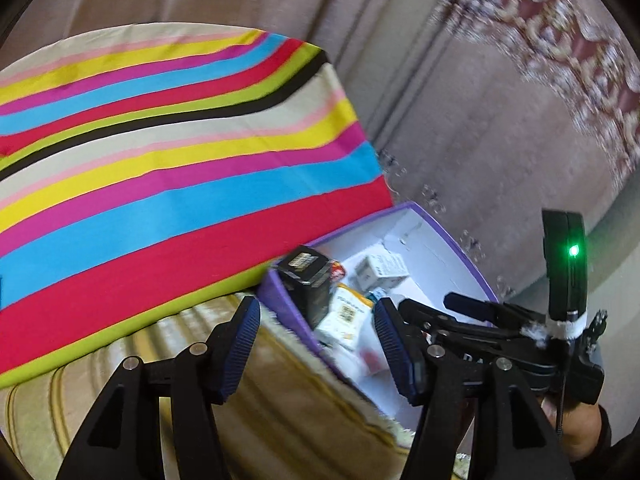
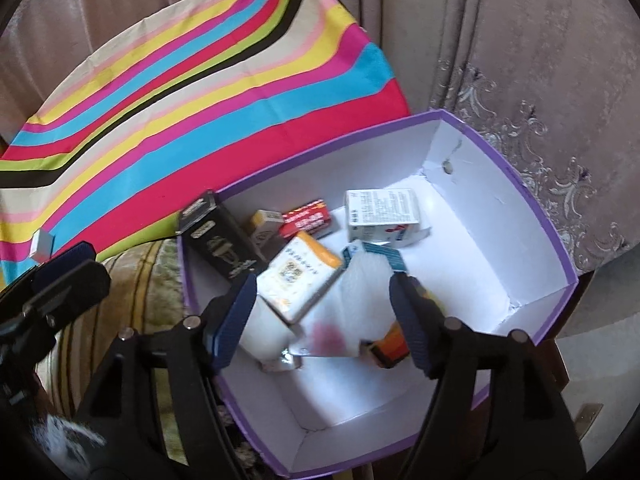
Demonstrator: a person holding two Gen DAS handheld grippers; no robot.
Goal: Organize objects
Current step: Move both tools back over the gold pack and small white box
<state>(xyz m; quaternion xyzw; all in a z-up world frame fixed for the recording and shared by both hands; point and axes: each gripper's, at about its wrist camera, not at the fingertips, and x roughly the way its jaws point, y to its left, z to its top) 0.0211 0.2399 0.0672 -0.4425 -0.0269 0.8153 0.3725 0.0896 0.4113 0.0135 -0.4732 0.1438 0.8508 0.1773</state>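
Hovering over the purple box (image 2: 556, 236), the right gripper (image 2: 322, 320) has its jaws apart, nothing clamped; small cartons lie loose below and beyond it, a white-and-yellow carton (image 2: 298, 276) nearest. The left gripper (image 1: 316, 344), likewise parted and empty, hangs over the box's near edge beside the striped cloth (image 1: 160, 160).

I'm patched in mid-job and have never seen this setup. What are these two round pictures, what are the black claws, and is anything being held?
Each picture comes from a fisheye camera on a hand-held gripper, looking along its fingers. A person carries one per hand; no robot arm.

Left view: the left gripper is open and empty, above the edge of a purple box beside a striped cloth.

Right view: the right gripper is open over the box, holding nothing. Inside lie small packages: a black carton, a red one, a white one.
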